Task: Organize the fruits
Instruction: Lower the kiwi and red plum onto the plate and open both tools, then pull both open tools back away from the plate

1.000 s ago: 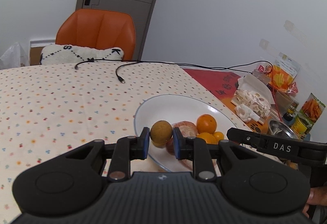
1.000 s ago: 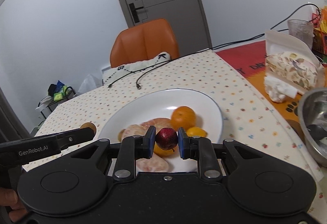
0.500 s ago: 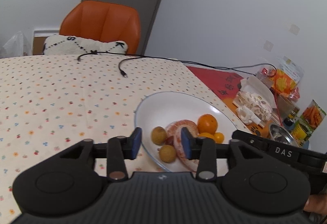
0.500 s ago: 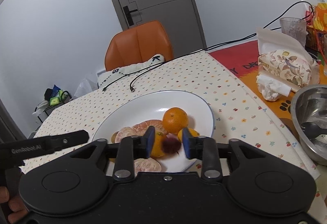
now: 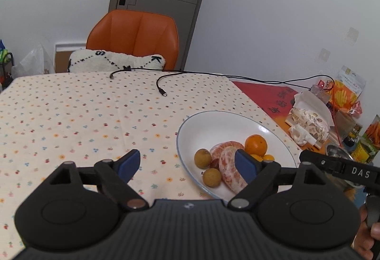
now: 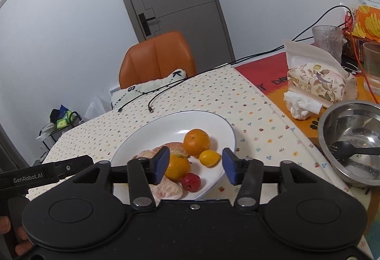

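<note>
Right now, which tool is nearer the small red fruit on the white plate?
Right. The right tool hangs open just above the small red fruit; the left tool is open off the white plate's left rim.

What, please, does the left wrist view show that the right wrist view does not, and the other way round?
Only the left wrist view shows two small brown fruits on the near-left side of the plate and the open left hand-held gripper.

Only the right wrist view shows a metal bowl holding a black fork, two glasses and the open right hand-held gripper.

Both show the white plate with an orange, peeled citrus and a small red fruit, plus the orange chair.
</note>
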